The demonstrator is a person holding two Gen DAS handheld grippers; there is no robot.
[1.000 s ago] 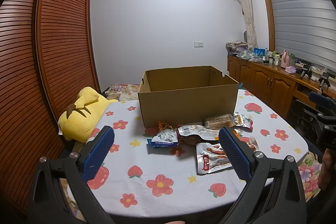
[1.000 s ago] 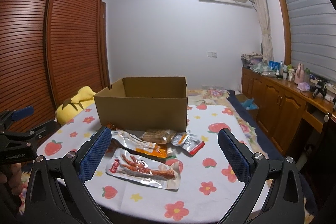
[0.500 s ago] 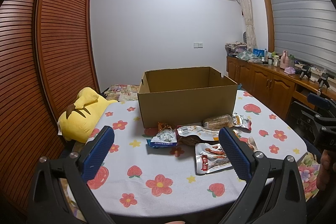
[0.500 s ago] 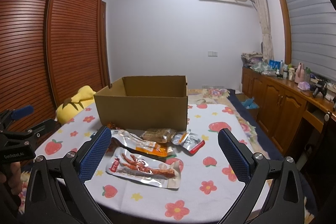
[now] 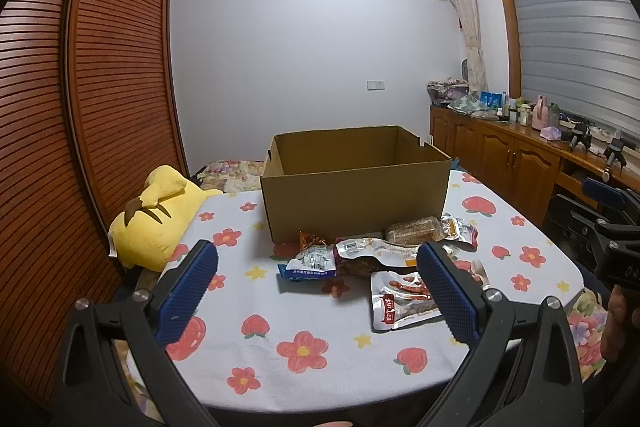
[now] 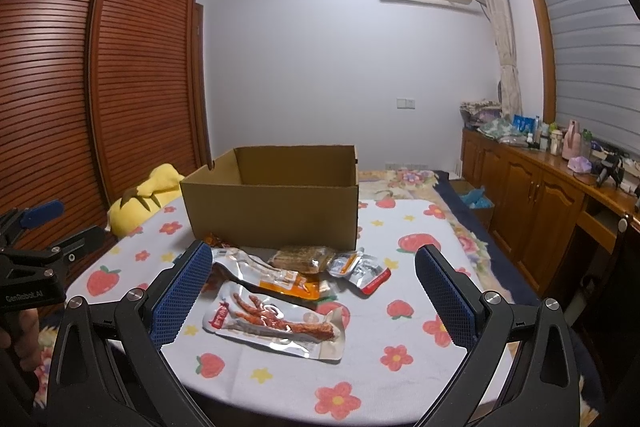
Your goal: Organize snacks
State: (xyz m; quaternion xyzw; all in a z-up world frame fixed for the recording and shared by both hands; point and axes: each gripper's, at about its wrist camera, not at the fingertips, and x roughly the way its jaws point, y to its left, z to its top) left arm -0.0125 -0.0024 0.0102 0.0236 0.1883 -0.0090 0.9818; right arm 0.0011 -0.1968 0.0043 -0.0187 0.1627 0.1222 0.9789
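- Snacks: several packets grouped on the surface (image 5: pixel 304 359) against the near wall of the cardboard box (image 5: pixel 356 203), toward the middle of the surface.
- Identified in the group: chicken-feet packet (image 6: pixel 276 323) nearest the near edge; blue-and-white packet (image 5: pixel 310 263) on the left side of the group; brown cake packet (image 6: pixel 304 257) touching or just beside the box wall; small red-edged packet (image 6: pixel 360 269) at the right of the group; silver-and-orange packet (image 6: pixel 272 275) between the others.
- Box: open at the top, set toward the far edge; visible inner walls bare, floor of the box hidden.
- Left gripper (image 5: pixel 316 283): fingers spread wide, holding nothing, hovering above the near edge.
- Right gripper (image 6: pixel 314 291): fingers spread wide, holding nothing, aimed at the chicken-feet packet.
- Progress, as judged: not started; no packet seen inside the box, none gripped.
- Remaining: every visible packet to be picked up and placed, presumably into the box.
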